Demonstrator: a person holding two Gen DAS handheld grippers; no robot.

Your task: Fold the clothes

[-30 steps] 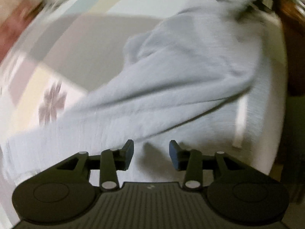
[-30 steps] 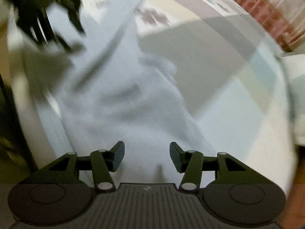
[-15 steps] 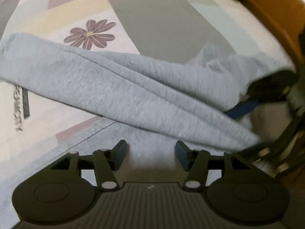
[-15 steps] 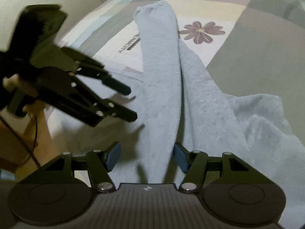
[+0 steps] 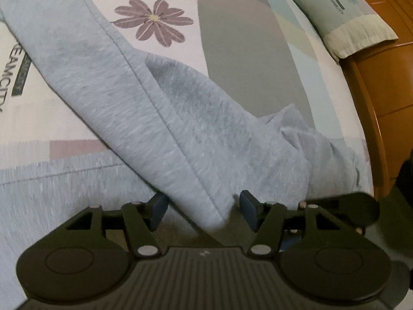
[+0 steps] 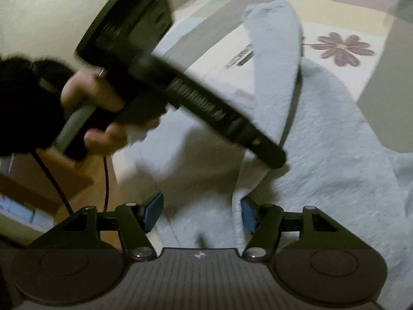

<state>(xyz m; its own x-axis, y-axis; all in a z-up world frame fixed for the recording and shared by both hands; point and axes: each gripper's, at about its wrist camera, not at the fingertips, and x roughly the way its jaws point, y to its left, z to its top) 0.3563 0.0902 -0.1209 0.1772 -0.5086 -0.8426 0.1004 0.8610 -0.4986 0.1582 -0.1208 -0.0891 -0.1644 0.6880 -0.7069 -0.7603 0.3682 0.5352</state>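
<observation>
A light blue-grey fleece garment (image 5: 180,118) lies in long overlapping folds across the patterned bedsheet (image 5: 245,51). My left gripper (image 5: 202,204) hovers at its near folded end. Its jaws are opening, and that end sits between them without the pads pressing on it. In the right wrist view the same garment (image 6: 335,142) stretches away. My right gripper (image 6: 201,205) is over its near edge with its jaws opening. Fabric lies close to the right pad but is not pinched. A hand (image 6: 90,98) holds the left gripper's body (image 6: 180,90) just above the cloth.
A pillow (image 5: 343,13) rests at the head of the bed, against the orange wooden bed frame (image 5: 382,103). A purple flower print (image 5: 155,23) marks the sheet beyond the garment. A dark cable (image 6: 105,175) hangs beside the bed edge at the left.
Both pairs of jaws have spread wider. The left gripper has rolled and come down to the garment's near end, which now lies between its fingers. In the right view it has swung closer.
</observation>
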